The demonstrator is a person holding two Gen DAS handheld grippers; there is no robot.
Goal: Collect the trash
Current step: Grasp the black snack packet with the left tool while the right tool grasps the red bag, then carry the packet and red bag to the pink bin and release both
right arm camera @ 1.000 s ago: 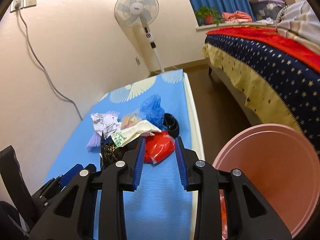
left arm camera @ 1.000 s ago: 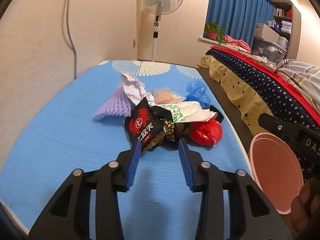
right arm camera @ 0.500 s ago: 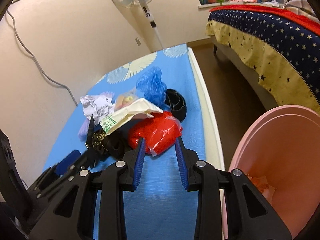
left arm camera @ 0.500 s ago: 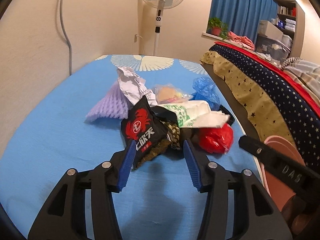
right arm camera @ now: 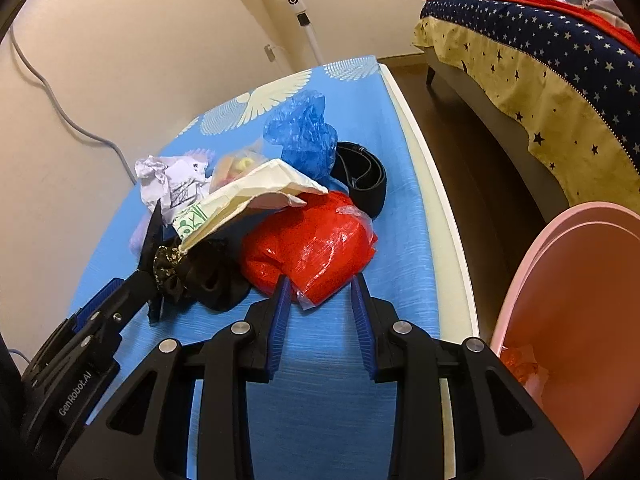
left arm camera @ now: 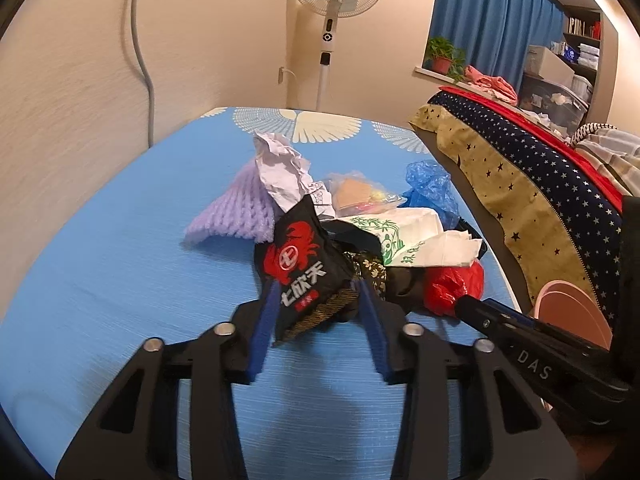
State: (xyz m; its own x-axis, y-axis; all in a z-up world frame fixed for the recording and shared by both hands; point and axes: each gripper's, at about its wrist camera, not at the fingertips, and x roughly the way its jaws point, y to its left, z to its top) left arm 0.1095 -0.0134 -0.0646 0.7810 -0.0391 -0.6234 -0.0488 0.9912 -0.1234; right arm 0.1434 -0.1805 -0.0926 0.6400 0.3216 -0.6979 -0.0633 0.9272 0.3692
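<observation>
Crumpled trash pile [left arm camera: 360,236] (mixed wrappers) beside pink bin [right arm camera: 580,320].

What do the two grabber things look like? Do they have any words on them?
Each hand-held gripper is black plastic with two flat blue ridged fingers and round silver bolts. The left hand-held gripper has white letters "GenRobot.AI" along its side, seen from the right wrist view. The right hand-held gripper shows white letters "DAS" on its side. No cables show.

Warm, dim indoor light here; soft shadows under the trash pile [left arm camera: 352,240], fisheye bending the edges around it, dark vignette corners, focus fairly sharp.
</observation>
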